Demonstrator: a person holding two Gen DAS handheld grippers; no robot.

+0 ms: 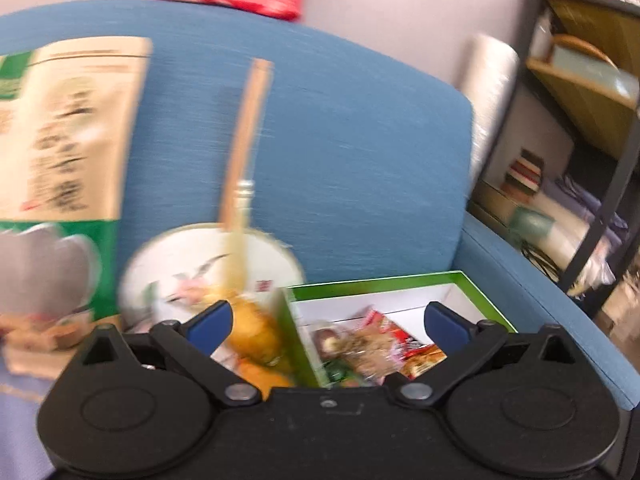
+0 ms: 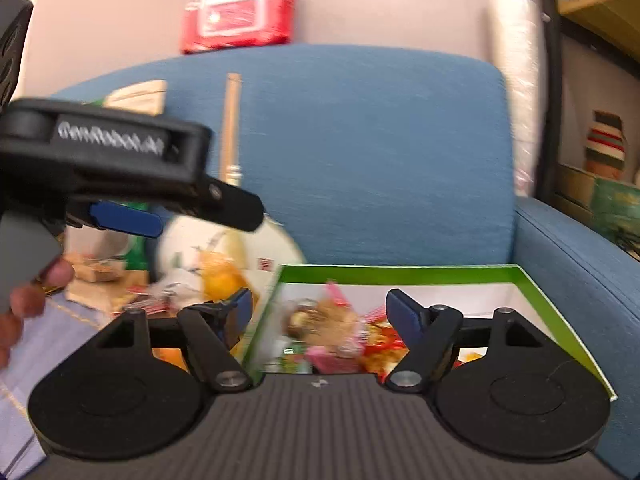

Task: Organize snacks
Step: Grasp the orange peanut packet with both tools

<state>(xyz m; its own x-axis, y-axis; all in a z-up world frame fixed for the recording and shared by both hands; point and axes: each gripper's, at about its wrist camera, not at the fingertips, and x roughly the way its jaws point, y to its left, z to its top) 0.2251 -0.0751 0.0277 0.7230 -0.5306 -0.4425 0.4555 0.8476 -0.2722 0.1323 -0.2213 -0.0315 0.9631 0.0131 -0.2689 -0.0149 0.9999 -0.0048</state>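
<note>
Green-rimmed, the box (image 2: 400,274) sits on the blue sofa (image 2: 380,152) holding what look like wrapped snacks (image 2: 340,332), while the left gripper (image 1: 326,326) and right gripper (image 2: 320,314) hover above, both spread and empty.

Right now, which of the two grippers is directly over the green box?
The right gripper: its open fingers frame the snacks inside the green box. The left gripper straddles the box's left wall.
</note>
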